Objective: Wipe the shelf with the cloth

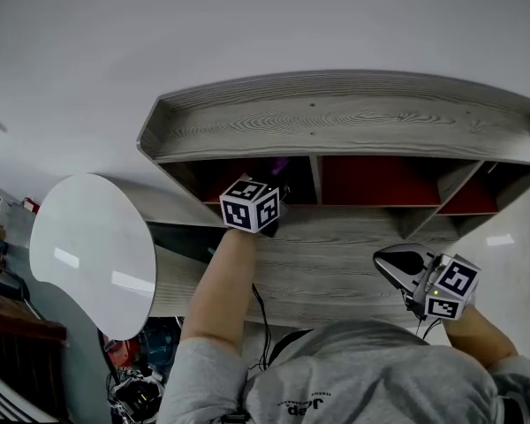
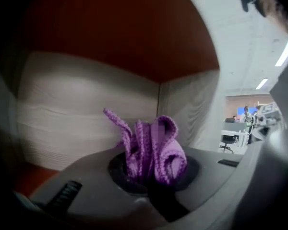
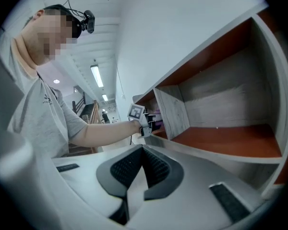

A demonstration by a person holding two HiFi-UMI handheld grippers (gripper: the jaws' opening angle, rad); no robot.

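Jaws of the left gripper [image 2: 151,178] are clamped on the purple cloth [image 2: 156,147], which stands up between them in bunched folds. This gripper reaches into the mouth of the leftmost compartment [image 1: 214,177] of the shelf [image 1: 336,122], with the grey divider [image 2: 185,104] just to its right. No view shows whether the cloth is touching a panel.

Judged step: wiping inside the left compartment, early in the task; the middle and right compartments lie further right, with no gripper in them.

The next move calls for pressing the cloth folds flat against a compartment panel and sweeping them along it, with the clamp firm enough that the cloth does not pull free.

On the right, the right gripper [image 3: 143,164] has its jaws together with nothing between them. It is held over the lower board [image 1: 336,254], well apart from the cloth.
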